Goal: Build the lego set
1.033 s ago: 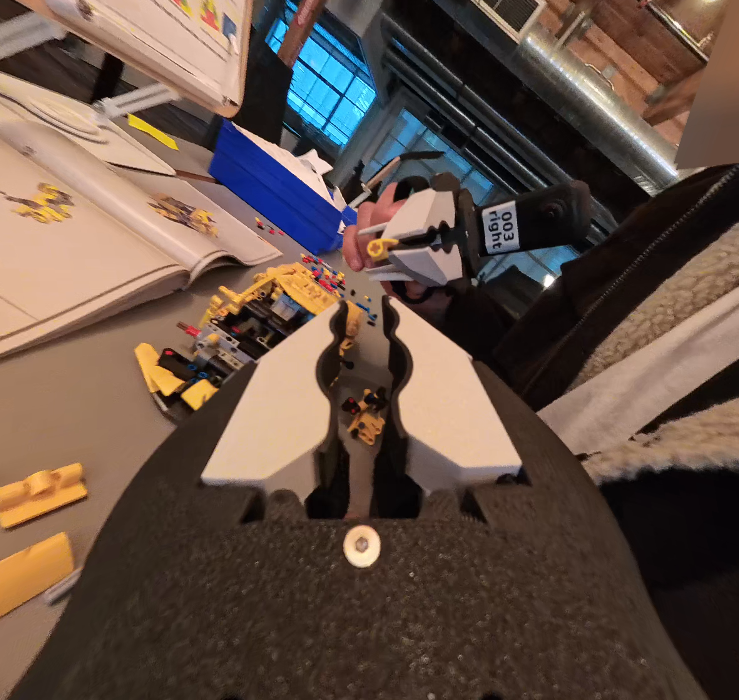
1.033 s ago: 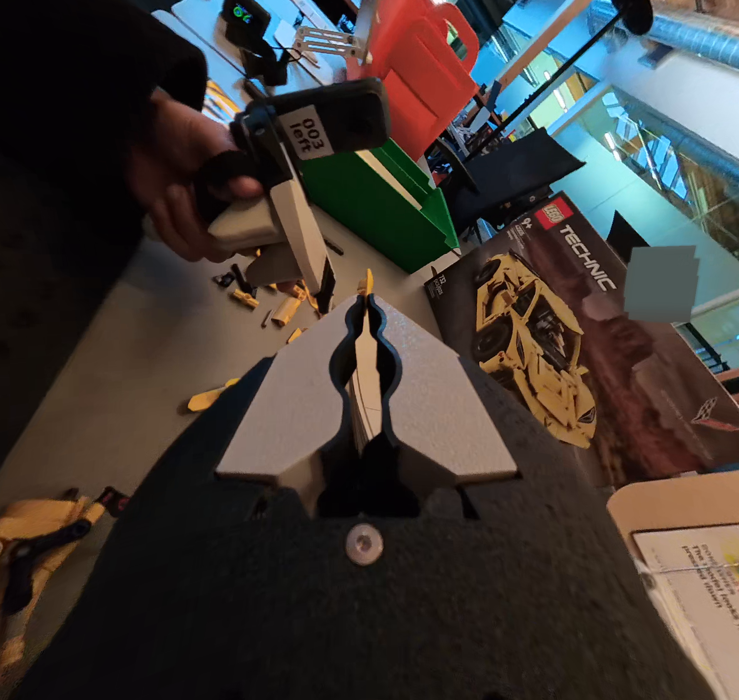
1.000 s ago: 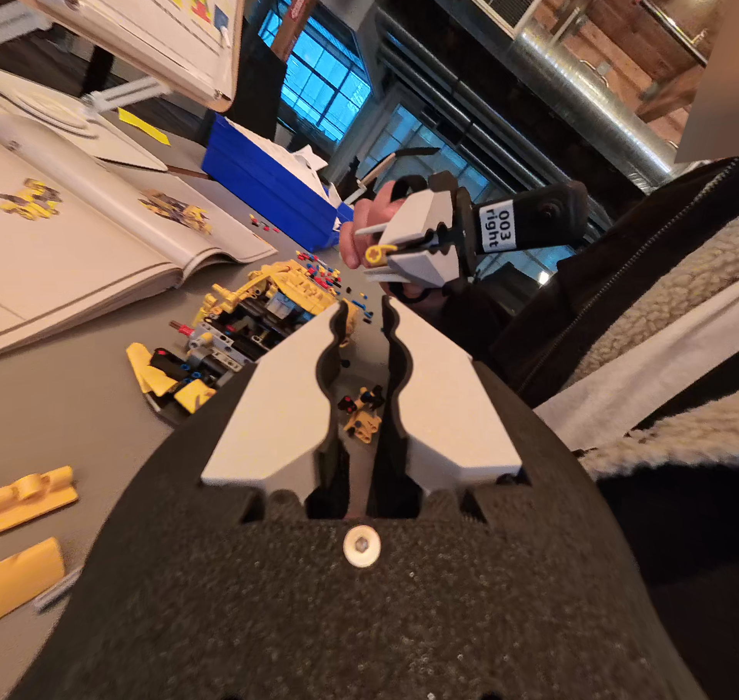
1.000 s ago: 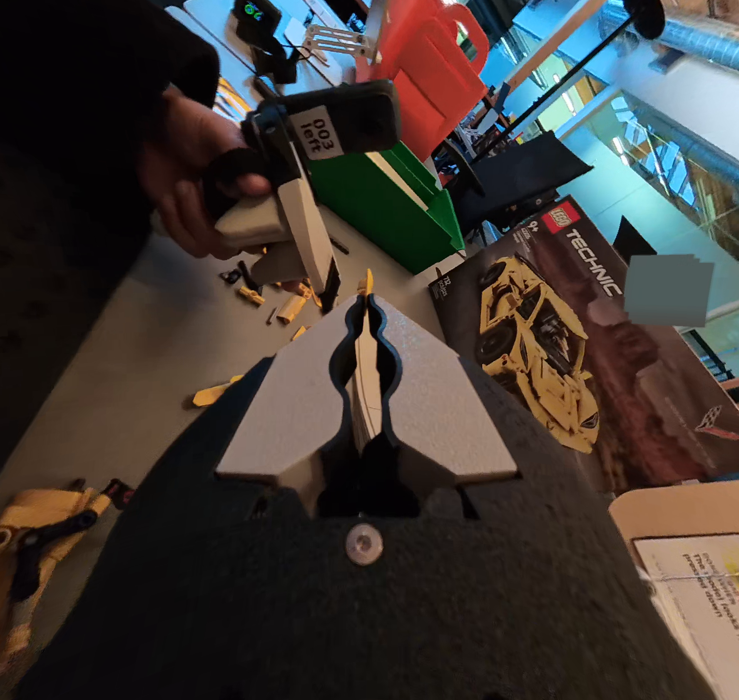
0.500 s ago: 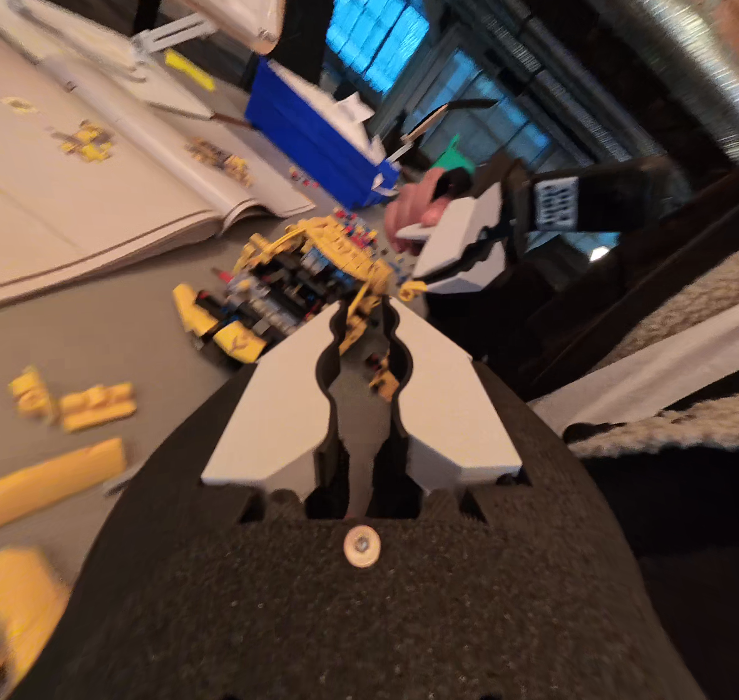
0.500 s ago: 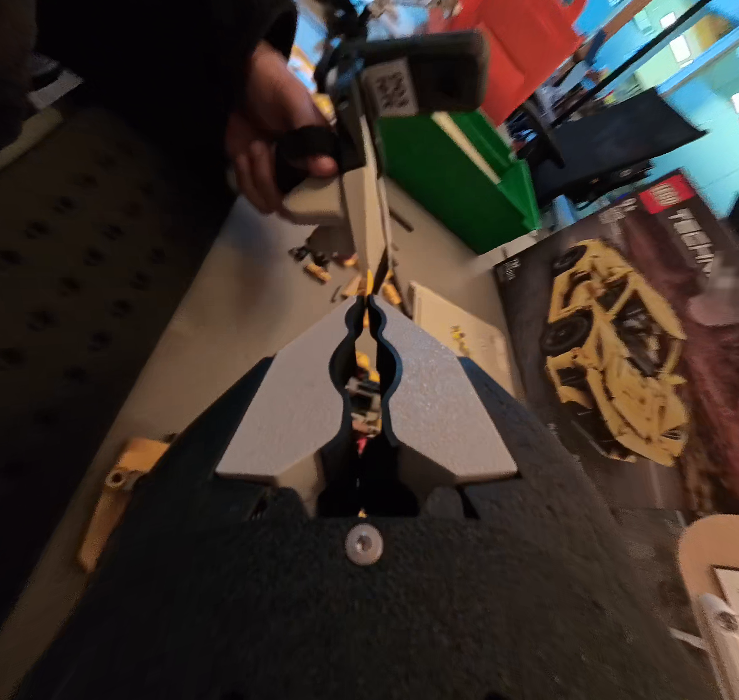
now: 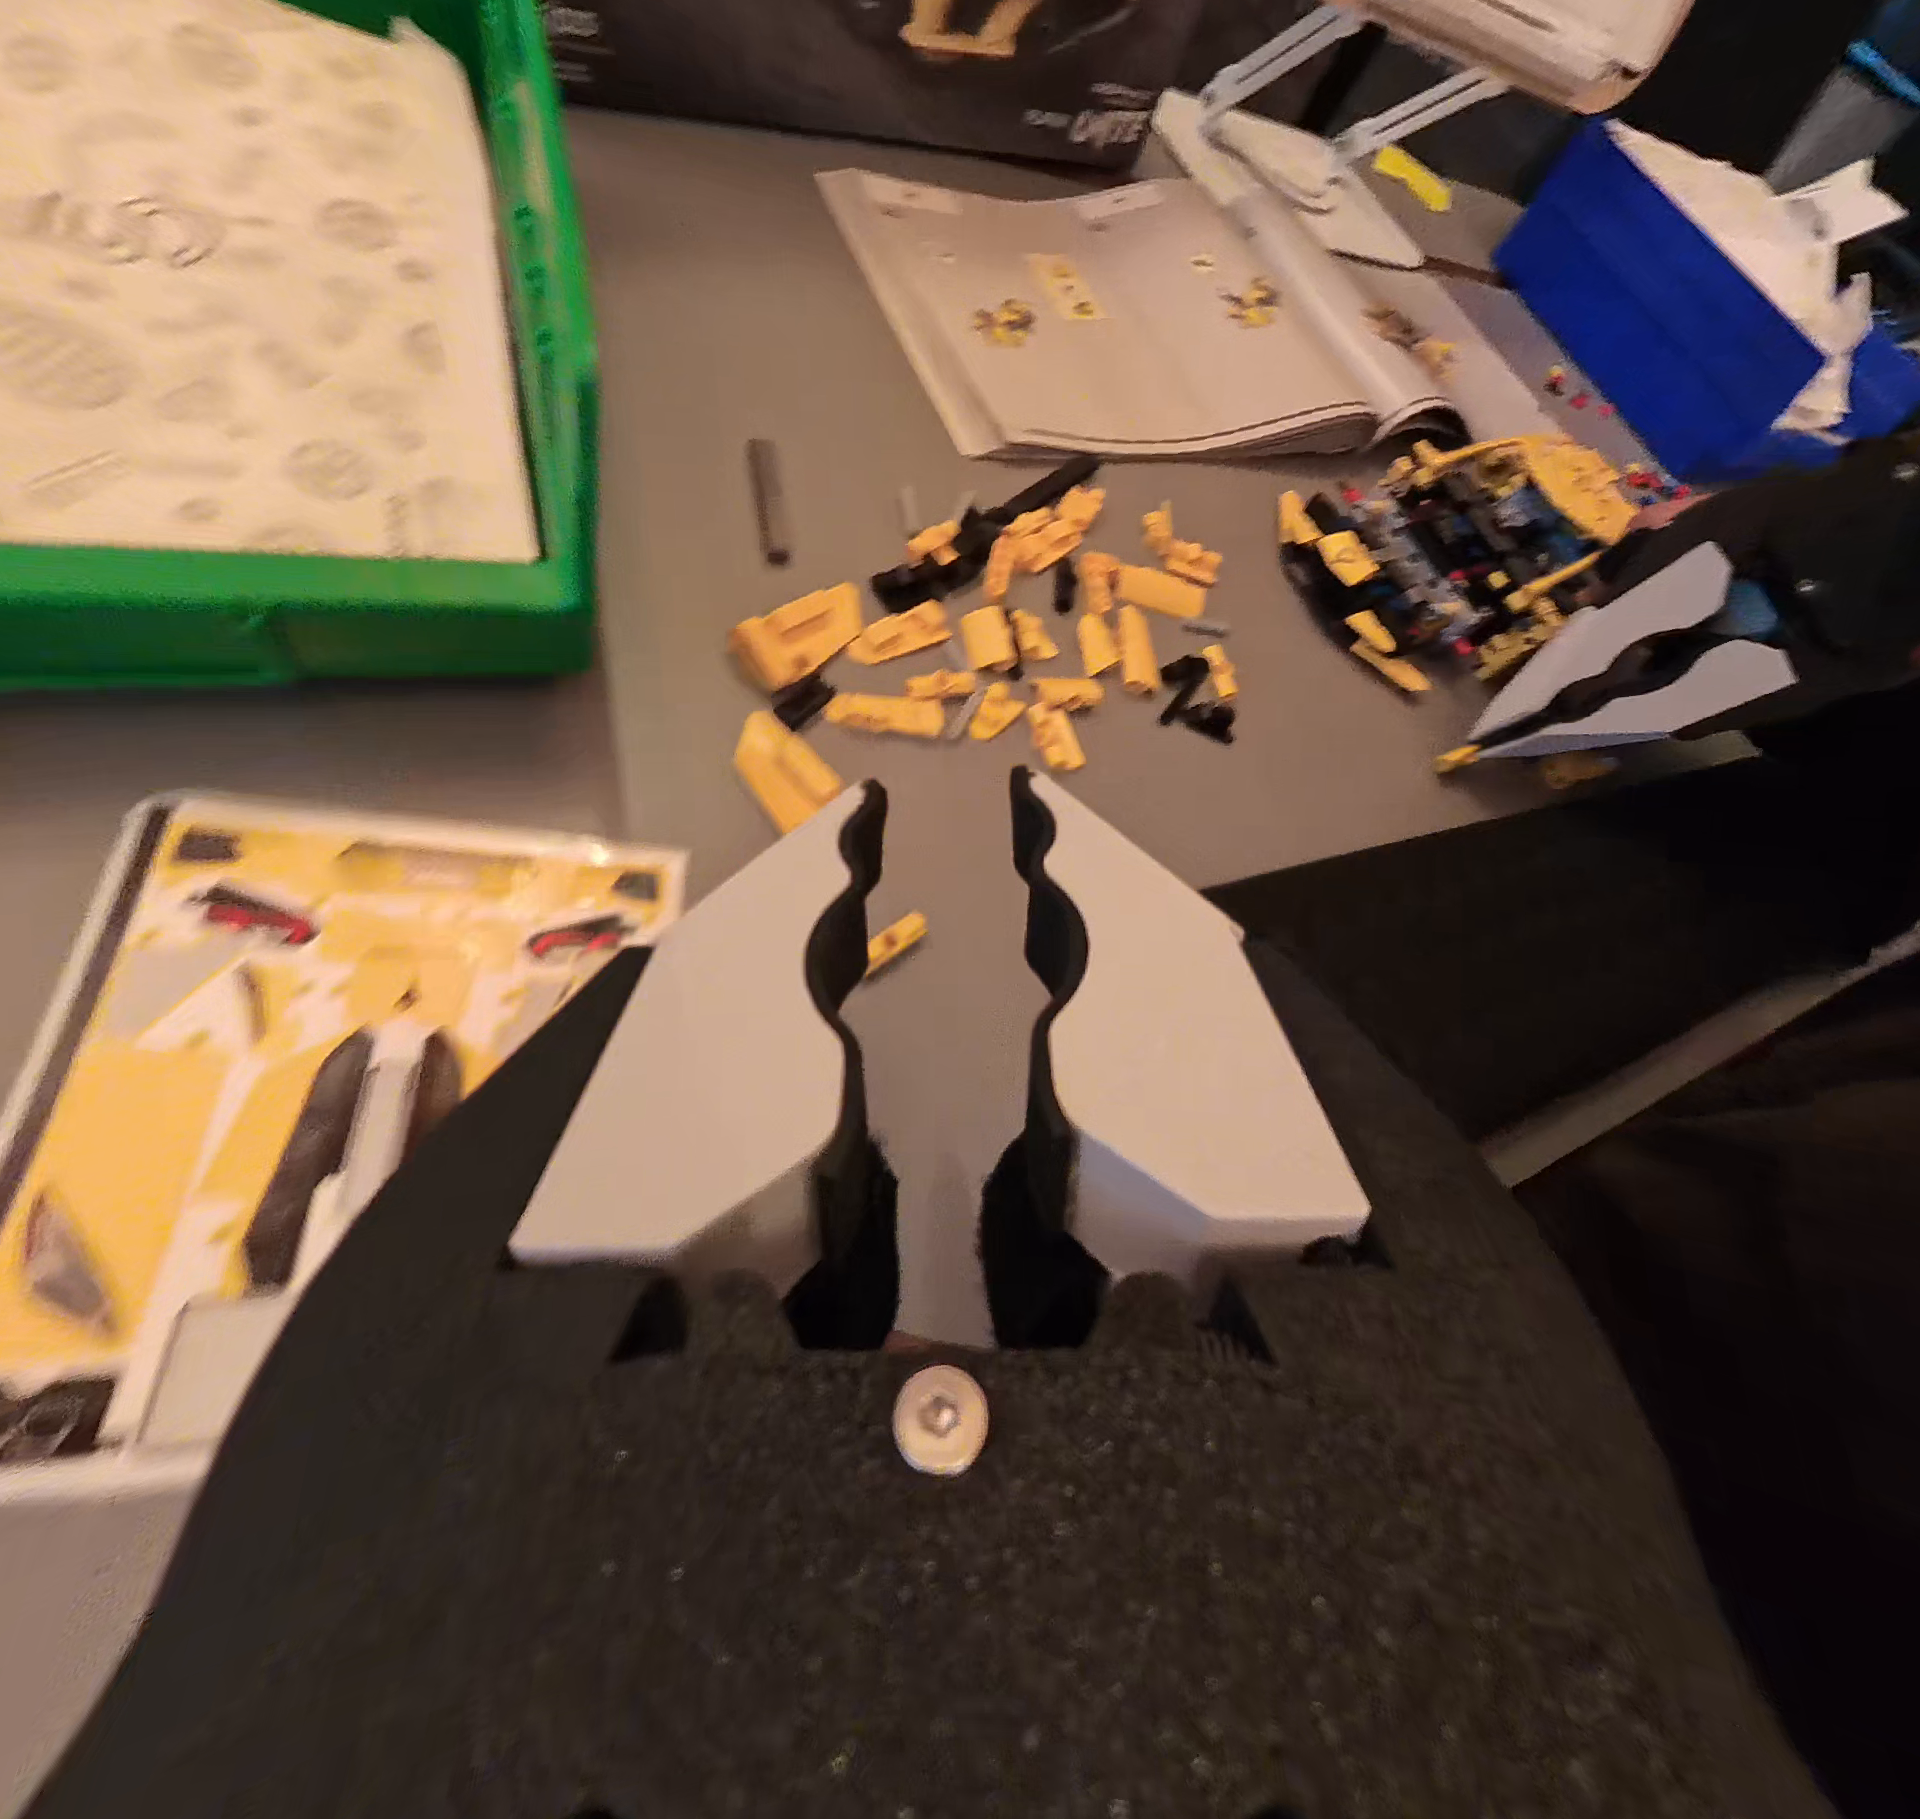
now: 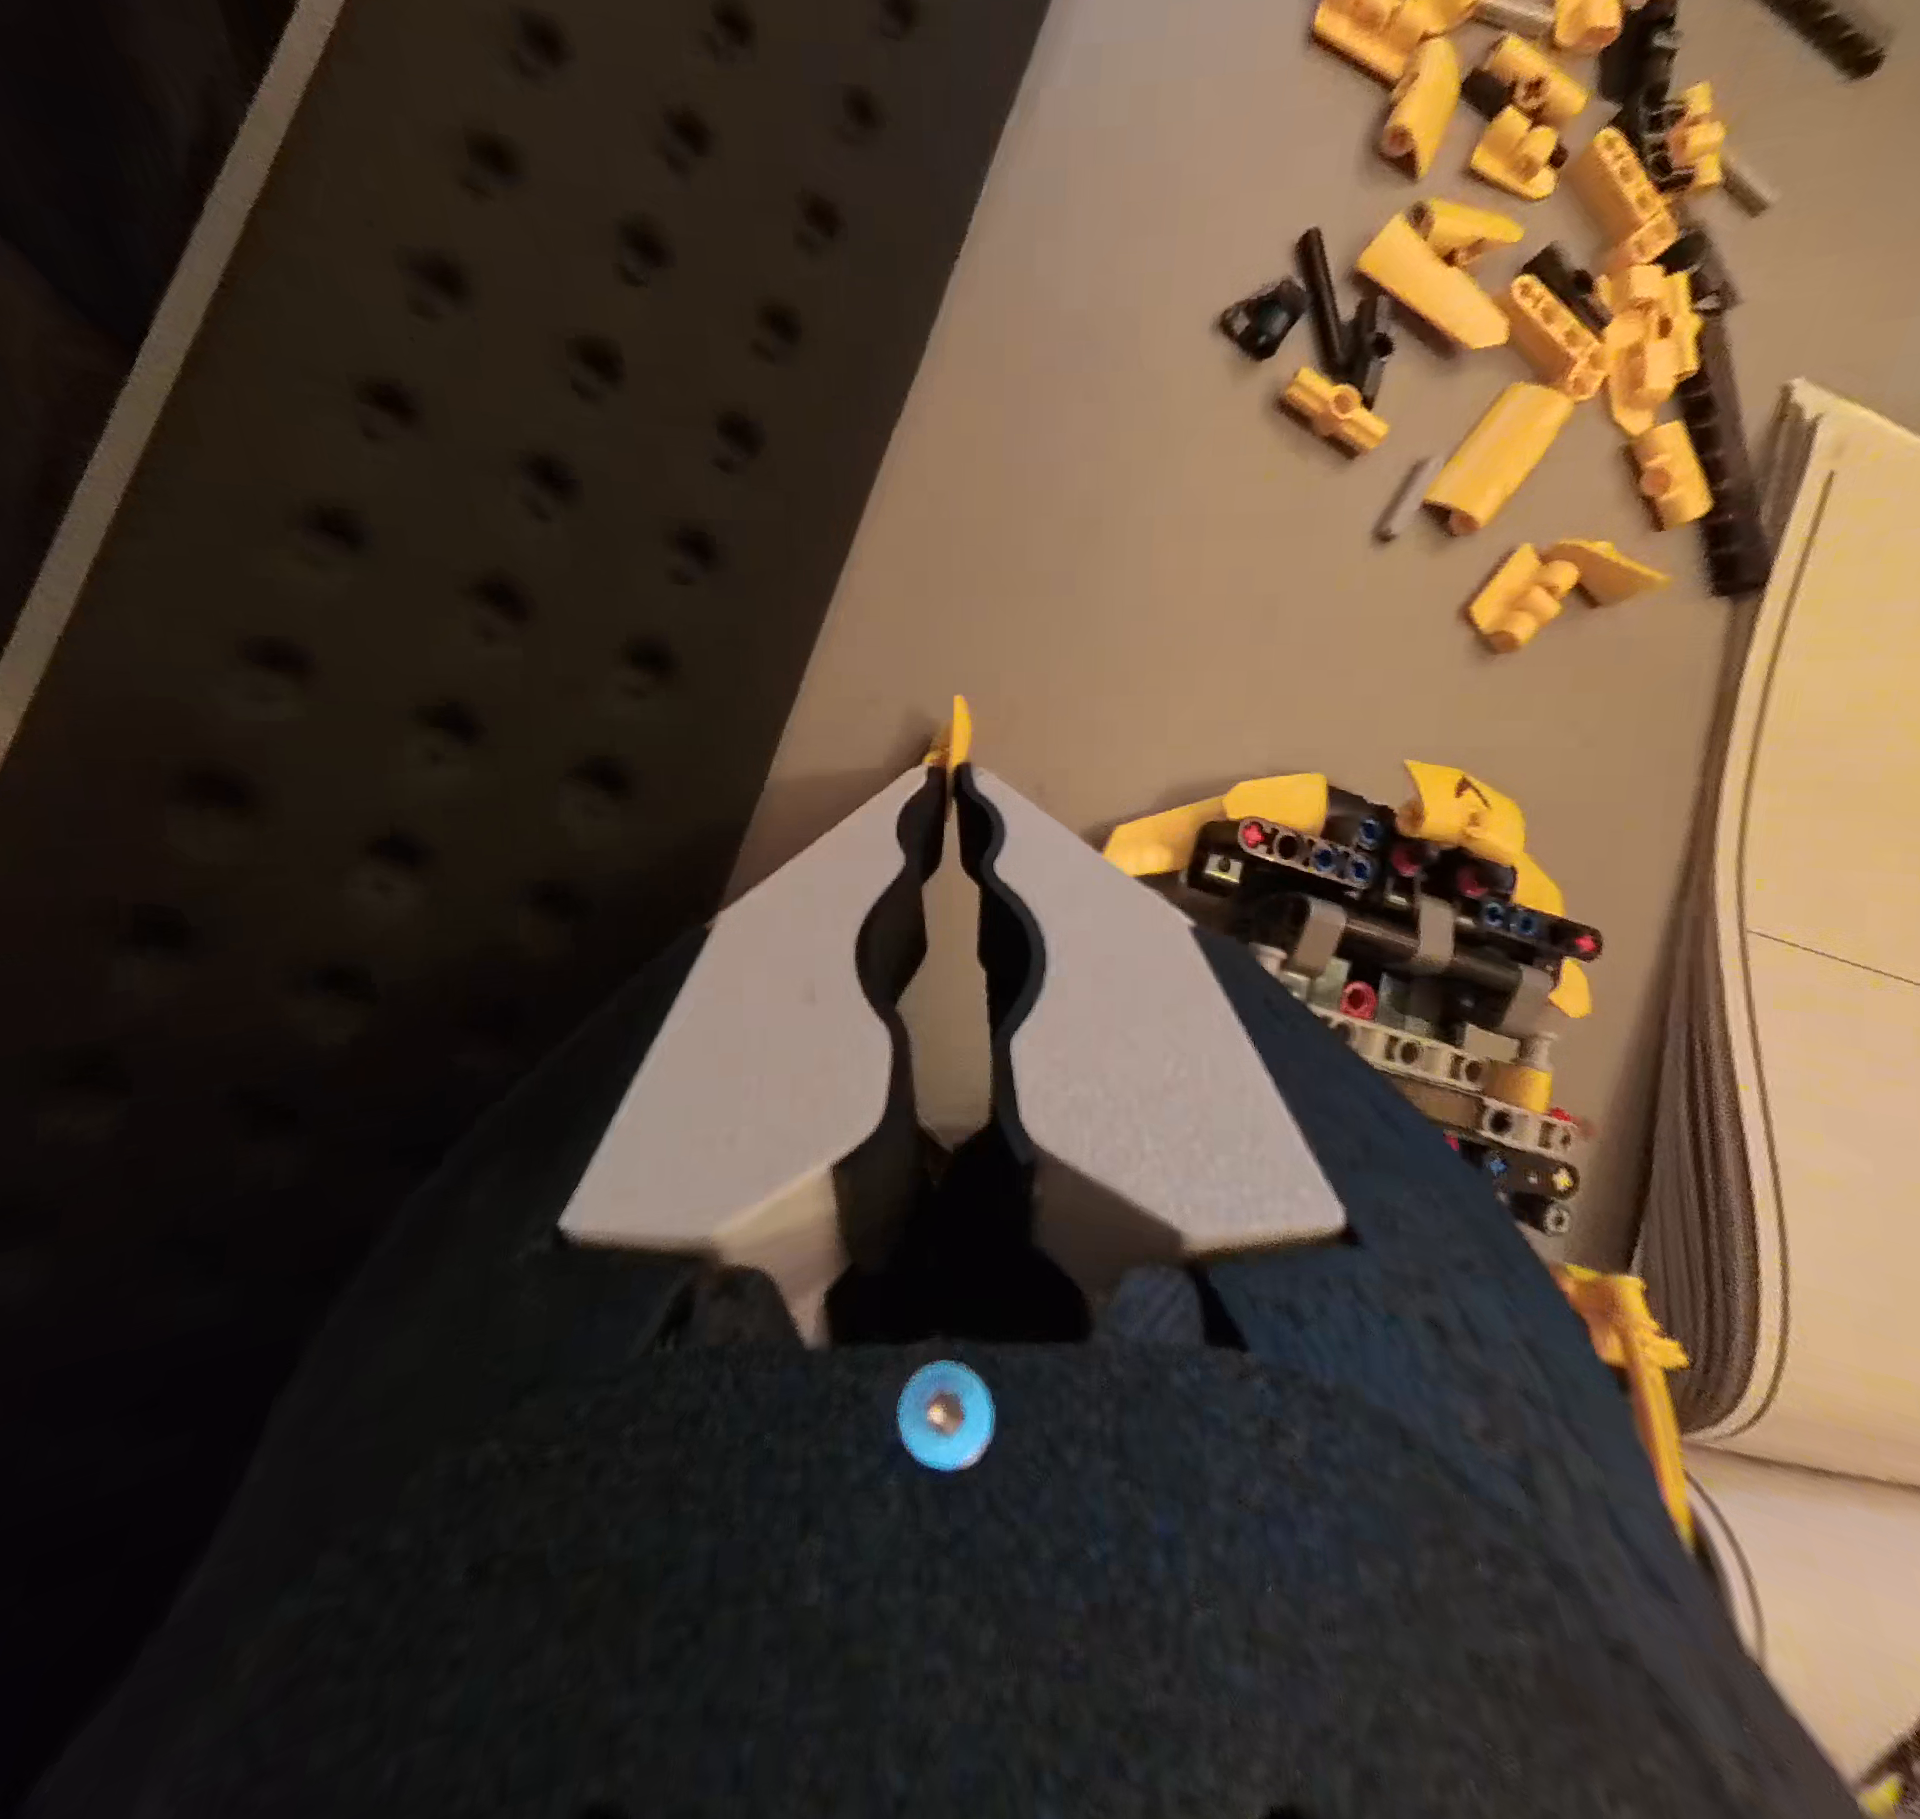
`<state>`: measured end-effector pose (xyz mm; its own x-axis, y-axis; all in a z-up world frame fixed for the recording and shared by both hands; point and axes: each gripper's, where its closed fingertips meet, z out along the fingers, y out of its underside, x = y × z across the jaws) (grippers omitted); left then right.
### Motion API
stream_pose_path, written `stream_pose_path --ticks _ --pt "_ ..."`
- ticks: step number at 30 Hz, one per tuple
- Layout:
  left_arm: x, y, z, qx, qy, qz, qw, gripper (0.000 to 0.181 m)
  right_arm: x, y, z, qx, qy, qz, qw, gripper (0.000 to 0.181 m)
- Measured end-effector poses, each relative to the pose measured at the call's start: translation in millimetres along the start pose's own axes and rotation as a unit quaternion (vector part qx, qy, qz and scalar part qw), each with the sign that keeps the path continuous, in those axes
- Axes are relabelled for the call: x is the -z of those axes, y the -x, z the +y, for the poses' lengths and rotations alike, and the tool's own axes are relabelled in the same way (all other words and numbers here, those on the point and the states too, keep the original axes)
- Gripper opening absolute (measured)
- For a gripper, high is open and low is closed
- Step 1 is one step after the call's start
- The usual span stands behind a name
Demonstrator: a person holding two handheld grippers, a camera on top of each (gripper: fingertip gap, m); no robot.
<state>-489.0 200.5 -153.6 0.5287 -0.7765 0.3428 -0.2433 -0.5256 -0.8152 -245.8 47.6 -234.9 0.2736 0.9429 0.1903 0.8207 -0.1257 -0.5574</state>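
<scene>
Pinching a thin yellow piece (image 8: 958,730) at its very tip, the right gripper (image 8: 952,782) has its jaws nearly together, the sliver poking out toward 12 o'clock. Just beside it, at about 3 o'clock in the right wrist view, sits the half-built car (image 8: 1392,948), a dense block of black, grey and yellow beams on the tabletop (image 8: 1091,522). The left gripper (image 7: 945,793) hangs over the tabletop with its jaws parted and nothing between them; a lone yellow bit (image 7: 896,940) lies on the surface below the gap. Loose pieces (image 7: 997,637) are scattered at 12 o'clock from it, with the open instruction booklet (image 7: 1143,356) beyond and a green bin (image 7: 312,616) at 10 o'clock.

By my reading, these parts are light, rigid plastic, smooth enough to skid or twist out of a tip pinch. The small held piece would be steadier taken across its flat faces, deeper in the jaws. The car is heavier and likely to shed panels, so it is best gripped on its stiff beam frame, not the yellow shells.
</scene>
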Motion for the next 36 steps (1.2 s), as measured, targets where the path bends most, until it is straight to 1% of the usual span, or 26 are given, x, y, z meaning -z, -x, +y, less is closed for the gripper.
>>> stream_pose_path --ticks 3,6,9,13,16,18,20,23,26,30,34,36 --pt "17.6 22.9 11.6 0.006 -0.003 -0.045 0.999 0.026 -3.4 4.4 -0.1 -0.021 -0.008 -0.022 1.0 0.001" --pt "35.5 19.9 12.0 0.023 -0.034 -0.008 0.999 0.032 -3.8 5.8 -0.3 -0.024 -0.012 -0.028 0.999 0.001" --pt "54.9 36.0 12.7 0.026 -0.054 -0.035 0.998 0.036 -5.0 7.7 0.9 -0.015 -0.007 -0.025 1.0 0.002" --pt "75.4 59.7 22.1 0.03 -0.049 -0.081 0.995 0.037 -5.3 6.4 1.0 -0.013 -0.003 -0.015 1.0 0.007" --pt "87.0 76.3 30.5 0.031 -0.044 -0.114 0.992 0.038 -2.2 7.3 -0.5 -0.04 -0.007 -0.023 0.999 0.011" --pt "91.6 89.9 41.1 0.029 -0.027 -0.138 0.99 0.043 2.1 5.3 -3.2 -0.058 -0.019 -0.02 0.998 0.019" --pt "94.1 105.5 54.9 0.015 0.006 -0.168 0.986 0.053 9.0 2.0 -6.1 -0.07 -0.034 -0.01 0.997 0.024" --pt "94.9 127.8 68.8 -0.034 0.056 -0.214 0.975 0.069 20.2 -4.3 -10.4 -0.086 -0.062 0.015 0.994 0.025" --pt "81.7 134.1 67.8 -0.075 0.07 -0.209 0.973 0.087 27.1 -4.2 -16.0 -0.104 -0.083 0.017 0.991 0.025" --pt "57.4 131.2 70.3 -0.096 0.091 -0.164 0.978 0.099 29.3 -0.8 -24.5 -0.107 -0.092 0.015 0.99 0.026" --pt "44.5 135.0 77.7 -0.133 0.113 -0.174 0.969 0.109 31.7 2.3 -29.9 -0.105 -0.096 0.022 0.99 0.026" --pt "40.1 132.6 78.7 -0.12 0.108 -0.164 0.973 0.108 32.1 3.3 -32.3 -0.105 -0.1 0.022 0.989 0.026"
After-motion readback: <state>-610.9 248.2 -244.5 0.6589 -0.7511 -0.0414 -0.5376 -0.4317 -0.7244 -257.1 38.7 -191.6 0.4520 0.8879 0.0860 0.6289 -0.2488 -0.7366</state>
